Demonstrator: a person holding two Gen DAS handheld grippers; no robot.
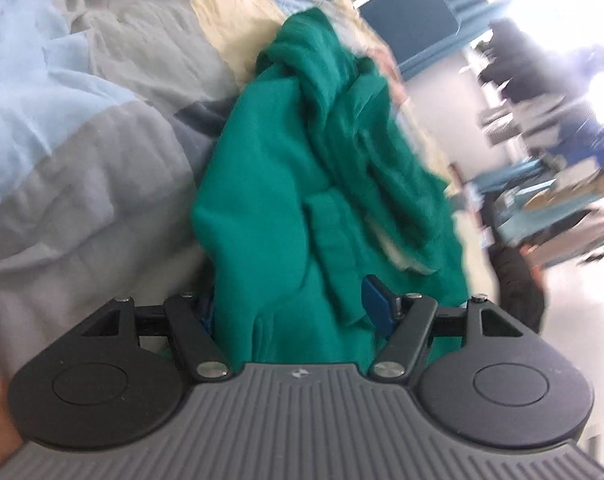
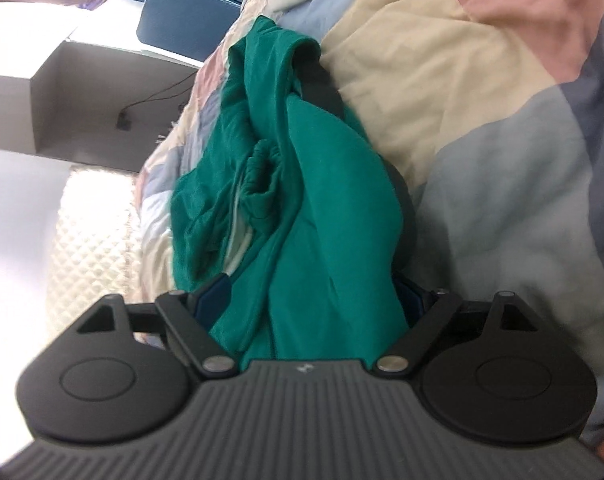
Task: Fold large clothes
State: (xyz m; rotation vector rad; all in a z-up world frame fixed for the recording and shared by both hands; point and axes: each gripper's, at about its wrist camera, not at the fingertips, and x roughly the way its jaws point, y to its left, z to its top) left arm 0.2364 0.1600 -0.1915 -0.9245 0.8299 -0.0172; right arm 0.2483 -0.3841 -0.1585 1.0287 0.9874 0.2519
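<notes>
Two grippers, one bunched green garment (image 1: pixel 270 184) on a patchwork quilt (image 1: pixel 102 128).
Left gripper (image 1: pixel 294 304) and right gripper (image 2: pixel 310 300): jaws spread wide, cloth bunched between; a pinch cannot be told.

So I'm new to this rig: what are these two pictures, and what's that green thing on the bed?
Each picture comes from a camera riding on a hand-held gripper that a person carries, looking forward along its two fingers. The left hand-held gripper and the right hand-held gripper both have a bunched green garment lying between their wide-set jaws. Whether the pads pinch it is unclear. The garment rests crumpled on a patchwork quilt in blue, grey, cream and pink. The room behind is blurred.
</notes>
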